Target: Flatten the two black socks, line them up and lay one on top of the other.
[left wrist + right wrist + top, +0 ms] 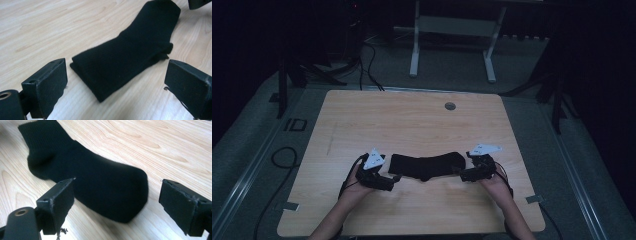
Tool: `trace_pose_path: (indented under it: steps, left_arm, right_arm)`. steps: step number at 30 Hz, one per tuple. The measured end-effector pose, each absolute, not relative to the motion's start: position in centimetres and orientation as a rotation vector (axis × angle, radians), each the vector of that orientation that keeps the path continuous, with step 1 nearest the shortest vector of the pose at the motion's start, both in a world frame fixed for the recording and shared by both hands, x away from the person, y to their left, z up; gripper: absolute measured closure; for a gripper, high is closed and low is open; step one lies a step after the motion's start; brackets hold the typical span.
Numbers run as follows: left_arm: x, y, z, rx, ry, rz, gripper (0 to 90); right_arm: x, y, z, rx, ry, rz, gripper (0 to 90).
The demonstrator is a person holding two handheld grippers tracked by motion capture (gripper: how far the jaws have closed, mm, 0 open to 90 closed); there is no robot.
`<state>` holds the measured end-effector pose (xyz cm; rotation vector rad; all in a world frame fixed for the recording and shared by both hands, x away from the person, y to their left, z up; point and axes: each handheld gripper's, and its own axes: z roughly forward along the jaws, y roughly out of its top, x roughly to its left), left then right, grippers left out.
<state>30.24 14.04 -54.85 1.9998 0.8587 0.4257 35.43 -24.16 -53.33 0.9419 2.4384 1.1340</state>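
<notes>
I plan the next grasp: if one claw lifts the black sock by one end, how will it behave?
The black sock lies flat and limp, so it would probably droop. It looks like thin knit fabric, so likely light. Pushed on the wooden table, it would probably bunch, not roll.

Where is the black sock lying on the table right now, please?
In the high view the black sock lies flat on the table's near half, between the left gripper and right gripper.

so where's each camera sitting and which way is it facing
High view: above the person's side, facing forward and down on the table; forearms, left gripper, right gripper.
Left gripper view: along open jaws at the black sock, cuff end.
Right gripper view: along open jaws at its toe.
All share the sock.
</notes>
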Motion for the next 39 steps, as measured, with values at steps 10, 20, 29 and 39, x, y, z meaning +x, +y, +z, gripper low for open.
trace_pose_path:
  steps: [10,20,29,39]
  left_arm:
    - [29.2,16.1,-55.0,1.971,0.885,0.446,4.9]
    - [28.0,18.8,-54.9,1.944,0.934,0.462,5.0]
    - [26.7,20.6,-55.3,1.936,0.957,0.462,5.0]
    - [25.5,22.3,-55.4,1.903,1.005,0.479,5.0]
  right_arm:
    - [34.3,-28.2,-54.4,1.026,2.358,1.121,12.4]
    - [32.9,-31.7,-55.1,1.134,2.296,1.11,12.5]
    - [31.1,-34.0,-54.9,1.198,2.243,1.091,12.5]
    - [29.2,-36.3,-54.6,1.266,2.182,1.121,13.0]
